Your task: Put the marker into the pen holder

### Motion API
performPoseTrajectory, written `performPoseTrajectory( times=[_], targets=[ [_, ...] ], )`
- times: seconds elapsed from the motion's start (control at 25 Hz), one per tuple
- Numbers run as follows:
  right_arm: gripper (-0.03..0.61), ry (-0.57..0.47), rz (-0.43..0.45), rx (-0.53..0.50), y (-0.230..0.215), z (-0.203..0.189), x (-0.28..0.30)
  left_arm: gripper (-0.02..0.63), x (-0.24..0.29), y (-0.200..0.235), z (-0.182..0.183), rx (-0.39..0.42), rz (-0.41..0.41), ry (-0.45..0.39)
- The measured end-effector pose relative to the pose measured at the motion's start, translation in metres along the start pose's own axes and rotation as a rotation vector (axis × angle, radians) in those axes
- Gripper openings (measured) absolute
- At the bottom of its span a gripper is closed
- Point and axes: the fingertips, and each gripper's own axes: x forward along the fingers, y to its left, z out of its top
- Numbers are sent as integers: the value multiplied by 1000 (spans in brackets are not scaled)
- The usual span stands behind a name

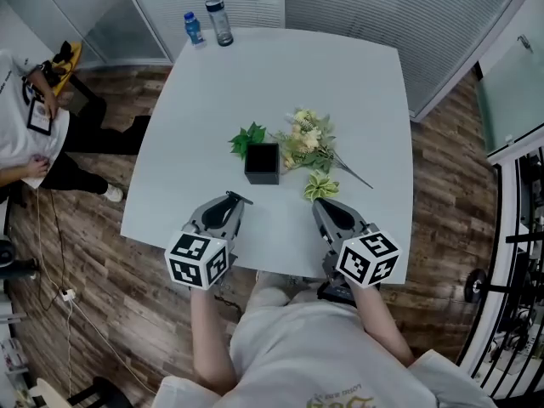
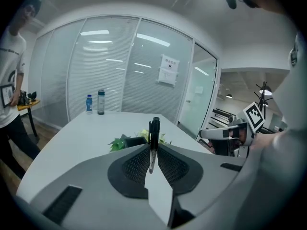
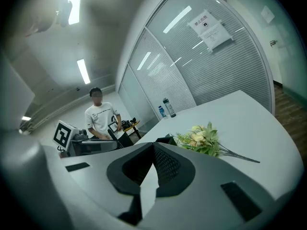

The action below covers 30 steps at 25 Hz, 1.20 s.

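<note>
Left tool (image 2: pixel 152 146): jaws pinched on the marker (image 2: pixel 153 134); its lower part is clamped, the rest sticks out past the tips
Right tool (image 3: pixel 153 146): jaws together; nothing between them
Marker: in the left tool over the counter's (image 1: pixel 357 92) near edge; apart from the pen holder (image 1: pixel 262 161)
Pen holder: black, open-topped, mid-counter; flowers (image 1: pixel 308 143) just beside it
Slip risk: the short grip may let the marker pivot when tilted
Miss risk: small mouth; an off-centre drop could hit the rim, shove the holder, or land among the flowers
</note>
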Motion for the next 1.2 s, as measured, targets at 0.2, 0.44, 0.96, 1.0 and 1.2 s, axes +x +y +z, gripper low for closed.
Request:
performPoseTrajectory(
  times=[0.2, 0.44, 0.96, 1.0, 1.2],
  targets=[
    [17, -34, -18, -1, -14, 21, 10, 55, 18, 9, 22, 29, -12, -16],
    [16, -55, -39, 4, -29, 38, 29, 55, 38, 27, 40, 44, -21, -20],
    [16, -36, -78, 47, -51, 43, 62, 55, 84, 45, 35, 70, -77, 72],
    [16, -35, -84, 51, -54, 44, 63, 55, 89, 46, 35, 75, -81, 80],
    [16, -11, -110, 74, -69, 38, 71, 55, 114, 48, 28, 92, -103, 126]
  ],
)
